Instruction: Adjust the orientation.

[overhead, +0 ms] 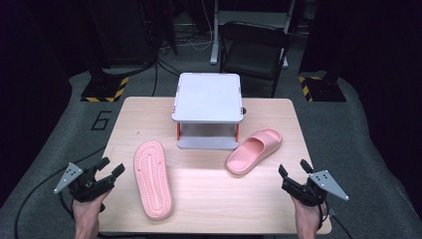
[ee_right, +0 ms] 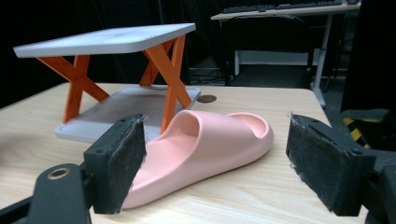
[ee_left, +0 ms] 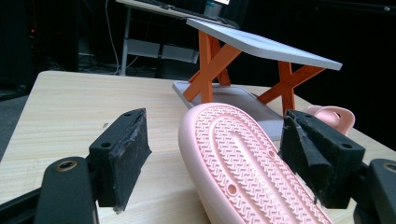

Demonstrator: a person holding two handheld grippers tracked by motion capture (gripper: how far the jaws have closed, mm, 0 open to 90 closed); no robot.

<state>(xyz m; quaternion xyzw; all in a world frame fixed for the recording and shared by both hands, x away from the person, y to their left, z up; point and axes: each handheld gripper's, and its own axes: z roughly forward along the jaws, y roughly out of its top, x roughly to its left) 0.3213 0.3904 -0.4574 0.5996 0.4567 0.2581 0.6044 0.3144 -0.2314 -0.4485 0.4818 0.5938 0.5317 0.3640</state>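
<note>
Two pink slippers lie on the wooden table [overhead: 209,199]. One slipper [overhead: 153,179] [ee_left: 247,168] lies sole up at the left, its ribbed tread facing me. The other slipper [overhead: 255,151] [ee_right: 205,149] sits upright at the right, beside the shelf. My left gripper [overhead: 110,169] [ee_left: 215,163] hovers at the table's left edge, open, jaws wide apart and aimed at the upturned slipper without touching it. My right gripper [overhead: 293,169] [ee_right: 215,163] is near the table's right front corner, open, pointed at the upright slipper from a short distance.
A small two-level shelf [overhead: 207,97] [ee_left: 261,44] [ee_right: 105,39] with a grey top and orange crossed legs stands at the back middle of the table. A black folding chair [overhead: 254,45] stands behind the table. Bare wood lies between the slippers.
</note>
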